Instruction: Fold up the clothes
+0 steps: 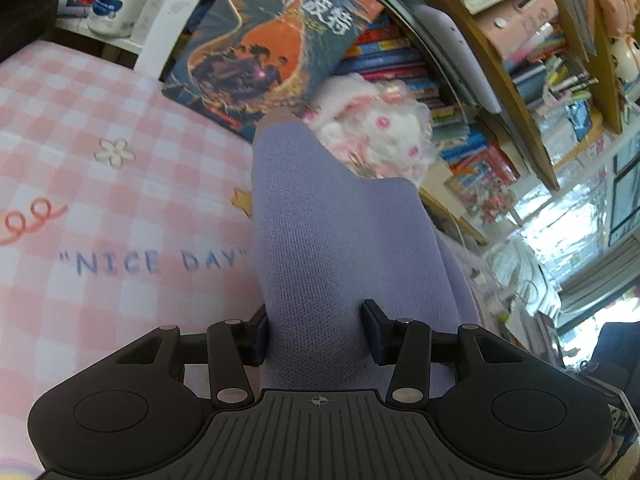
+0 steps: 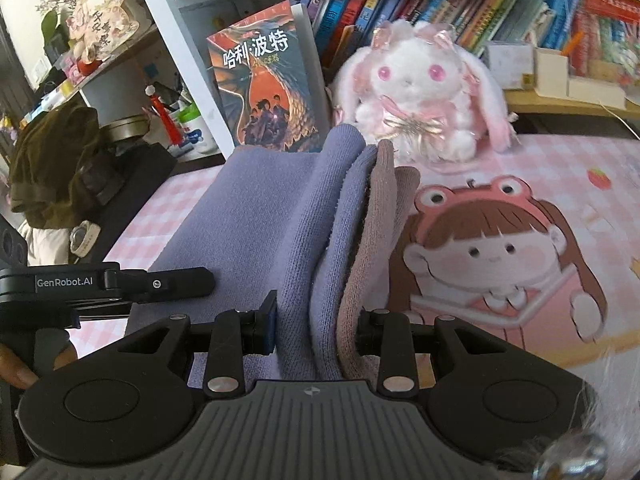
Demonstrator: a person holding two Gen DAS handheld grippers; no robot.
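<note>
Left claw (image 1: 316,334): closed on purple knit garment (image 1: 332,240) | right claw (image 2: 316,330): clamped on purple garment plus mauve layer (image 2: 372,248), seen only here | garment over pink checked tabletop (image 1: 100,200) | far: 1 plush rabbit (image 2: 420,92), 1 upright book (image 2: 264,80)

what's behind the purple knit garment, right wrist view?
Behind the purple knit garment: an upright dragon-cover book and a white-and-pink plush bunny against the bookshelf. The book's lower edge is hidden by fabric.

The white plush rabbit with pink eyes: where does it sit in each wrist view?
Left wrist: plush rabbit right of centre, tilted and blurred, behind the lifted purple garment.
Right wrist: plush rabbit upper centre-right, upright on the pink checked mat.
Shared landmark: the dragon-cover book, just left of the rabbit.
</note>
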